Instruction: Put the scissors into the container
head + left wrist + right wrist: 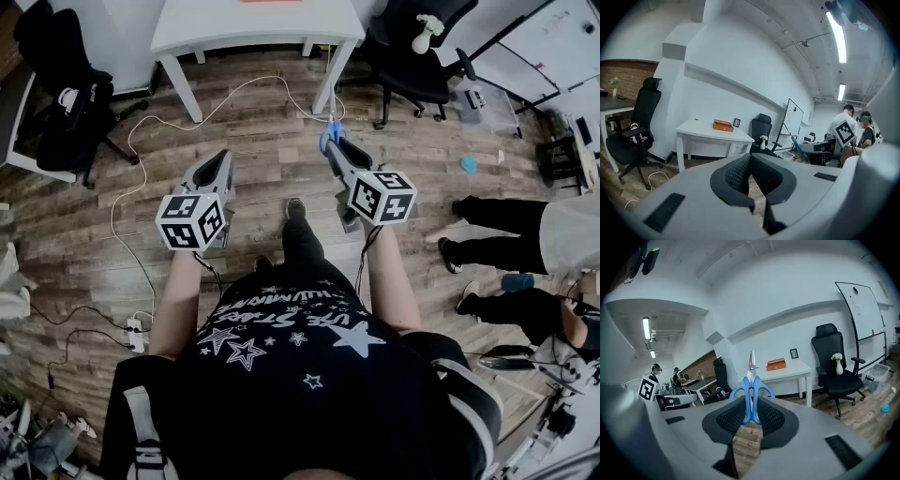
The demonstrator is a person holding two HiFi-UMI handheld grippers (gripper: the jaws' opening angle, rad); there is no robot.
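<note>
My right gripper [751, 419] is shut on blue-handled scissors [751, 389], whose silver blades point up and forward. In the head view the scissors [331, 134] stick out past the right gripper [334, 150], held above the wooden floor. An orange container [776, 364] lies on the white table [797, 370] ahead, well beyond the blades. My left gripper [750, 175] is shut with nothing between its pads; in the head view this left gripper [220, 167] hangs level with the right one. The orange container [723, 125] also shows on the white table [705, 130] in the left gripper view.
A black office chair [412, 56] with a white vase stands right of the white table [255, 28]. Another black chair [66, 98] is at the left. Cables [131, 225] trail across the floor. Persons' legs [506, 234] are at the right, with a whiteboard [862, 310] beyond.
</note>
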